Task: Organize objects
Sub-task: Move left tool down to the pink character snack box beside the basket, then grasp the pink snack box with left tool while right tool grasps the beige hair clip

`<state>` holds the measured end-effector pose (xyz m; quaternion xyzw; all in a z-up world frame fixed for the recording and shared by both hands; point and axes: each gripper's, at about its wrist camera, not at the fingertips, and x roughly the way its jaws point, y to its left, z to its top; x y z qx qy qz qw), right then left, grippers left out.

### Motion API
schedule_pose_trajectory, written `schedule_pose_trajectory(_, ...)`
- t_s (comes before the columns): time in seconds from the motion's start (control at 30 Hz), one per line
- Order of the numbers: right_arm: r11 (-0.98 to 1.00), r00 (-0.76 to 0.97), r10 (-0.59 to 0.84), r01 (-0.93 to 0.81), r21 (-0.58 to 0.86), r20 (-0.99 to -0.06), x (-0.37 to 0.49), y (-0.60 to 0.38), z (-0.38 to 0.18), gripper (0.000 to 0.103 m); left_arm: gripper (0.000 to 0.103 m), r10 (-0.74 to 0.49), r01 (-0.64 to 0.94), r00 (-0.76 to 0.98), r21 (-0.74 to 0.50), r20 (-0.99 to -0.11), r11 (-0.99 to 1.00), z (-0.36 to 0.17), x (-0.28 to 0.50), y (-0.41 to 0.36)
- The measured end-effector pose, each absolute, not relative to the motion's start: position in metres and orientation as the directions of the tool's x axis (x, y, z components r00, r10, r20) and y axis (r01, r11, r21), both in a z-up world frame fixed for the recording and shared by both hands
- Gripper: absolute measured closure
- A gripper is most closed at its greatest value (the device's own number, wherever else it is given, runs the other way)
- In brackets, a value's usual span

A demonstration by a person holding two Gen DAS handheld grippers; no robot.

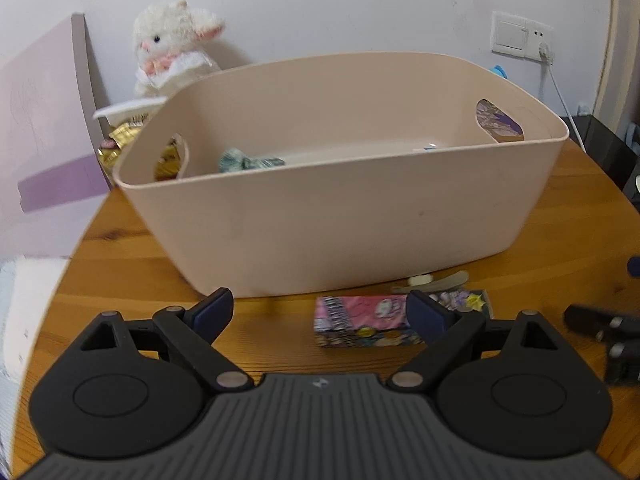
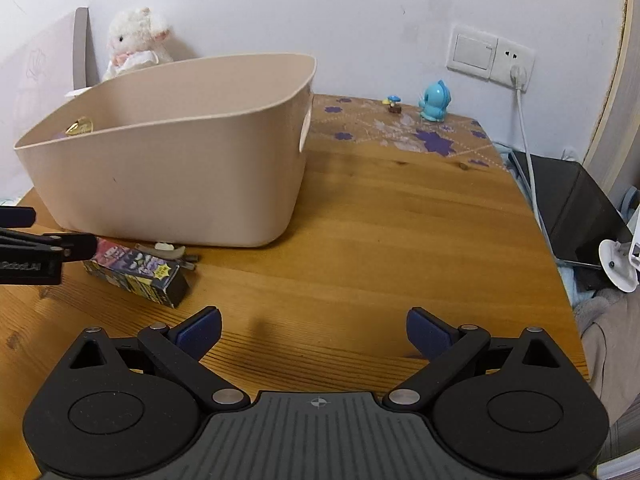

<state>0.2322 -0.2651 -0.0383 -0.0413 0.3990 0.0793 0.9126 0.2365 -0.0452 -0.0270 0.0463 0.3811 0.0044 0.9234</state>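
Beige plastic basket (image 1: 340,216) on wooden tabletop (image 2: 400,240); colourful printed box (image 1: 360,326) beside it; left hand-held gripper (image 1: 320,314) and right hand-held gripper (image 2: 314,330) both spread wide, empty.

My left gripper (image 1: 320,312) is wide open above the wooden table (image 1: 132,276). A colorful little box (image 1: 360,322) lies between its fingers, just before the big pink basket (image 1: 320,216).

A home, likely a bedroom corner: a wooden table (image 2: 400,220) against a white wall, a plush lamb (image 1: 172,44) at eleven o'clock, a small blue toy figure (image 2: 435,101) at one o'clock beneath a wall switch and socket (image 2: 491,55).
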Motion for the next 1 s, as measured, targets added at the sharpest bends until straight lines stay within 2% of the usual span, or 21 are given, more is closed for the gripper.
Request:
schedule_pose_trajectory(0.4, 0.978, 0.671, 0.117, -0.206, -0.033, -0.732, 0.231, -0.26, -0.045, 0.003, 0.009, 0.1, -0.19, 0.697, -0.048, -0.71, 0.981, -0.048, 0.253, -0.058)
schedule_pose_trajectory(0.53, 0.98, 0.668, 0.114, -0.198, -0.027, -0.735, 0.231, -0.262, -0.047, 0.003, 0.009, 0.083, -0.24, 0.683, -0.115, -0.726, 0.964, -0.049, 0.256, -0.054)
schedule_pose_trajectory(0.73, 0.98, 0.668, 0.114, -0.196, -0.025, -0.736, 0.231, -0.262, -0.047, 0.003, 0.009, 0.123, -0.227, 0.637, -0.033, -0.761, 0.973, -0.055, 0.253, -0.063)
schedule_pose_trajectory(1.0, 0.977, 0.675, 0.126, -0.211, -0.026, -0.727, 0.228, -0.258, -0.044, 0.003, 0.009, 0.068, -0.161, 0.607, -0.038, -0.792, 0.986, -0.051, 0.226, -0.047)
